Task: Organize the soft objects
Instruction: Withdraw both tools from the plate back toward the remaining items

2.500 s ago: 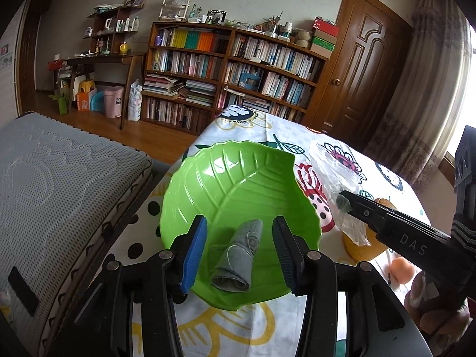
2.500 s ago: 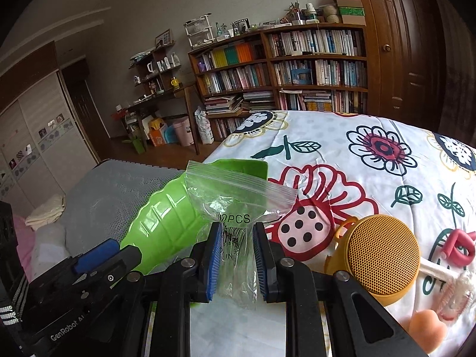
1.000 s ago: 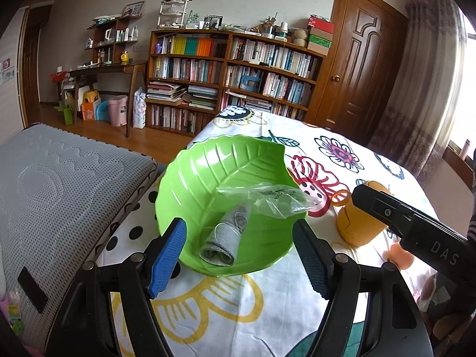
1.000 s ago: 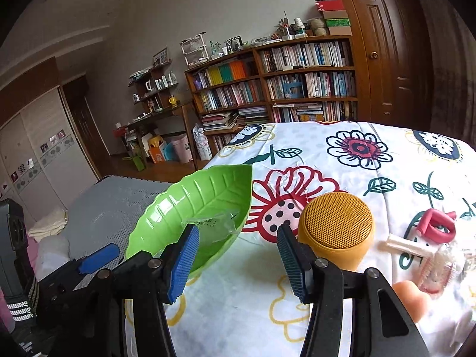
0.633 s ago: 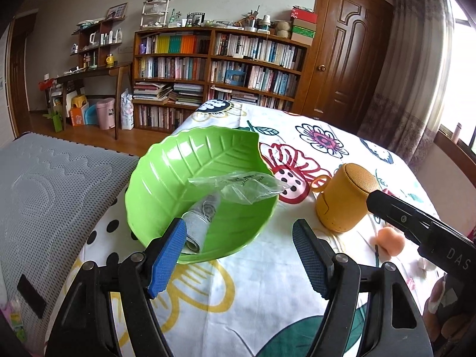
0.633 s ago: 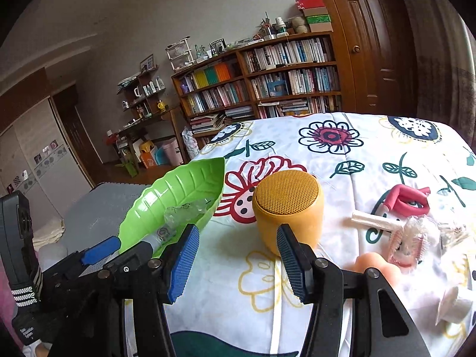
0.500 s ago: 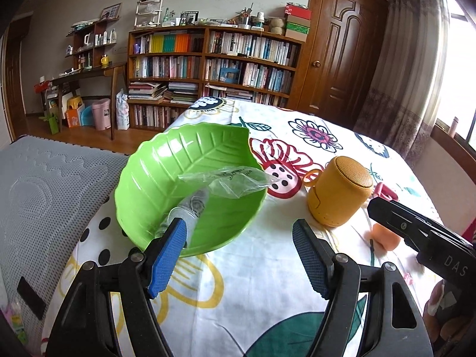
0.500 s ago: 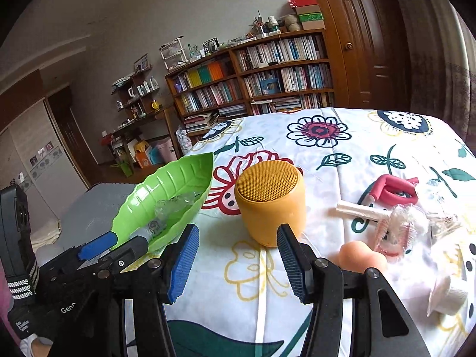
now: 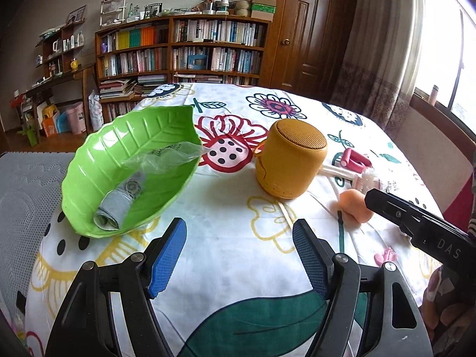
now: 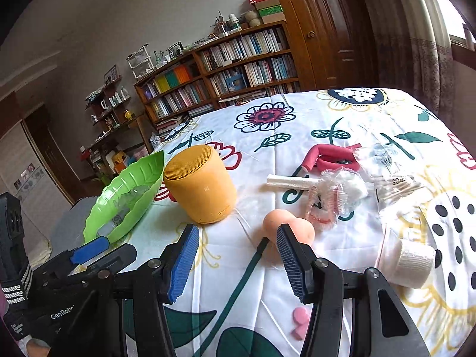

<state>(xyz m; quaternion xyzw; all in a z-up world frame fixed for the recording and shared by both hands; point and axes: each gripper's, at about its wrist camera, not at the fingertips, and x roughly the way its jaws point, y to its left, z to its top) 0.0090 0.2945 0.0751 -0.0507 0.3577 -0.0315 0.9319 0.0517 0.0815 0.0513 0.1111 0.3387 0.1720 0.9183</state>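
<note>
While the left gripper (image 9: 239, 255) hangs released, the green leaf dish (image 9: 98, 160) at far left holds a rolled grey cloth (image 9: 117, 205) and clear bag (image 9: 166, 156); rightward, the right gripper (image 10: 235, 257), also spread, faces a peach sponge (image 10: 285, 224).

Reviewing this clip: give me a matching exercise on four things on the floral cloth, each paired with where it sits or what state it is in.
Things:
1. rolled grey cloth
2. peach sponge
3. yellow speaker
4. white bandage roll

Places or states:
A. upright on the floral cloth beside the green leaf dish
B. on the cloth just ahead of the open right gripper
C. inside the green leaf dish with a clear plastic bag
D. on its side near the black dots

Pairs: 1-C, 2-B, 3-A, 4-D
</note>
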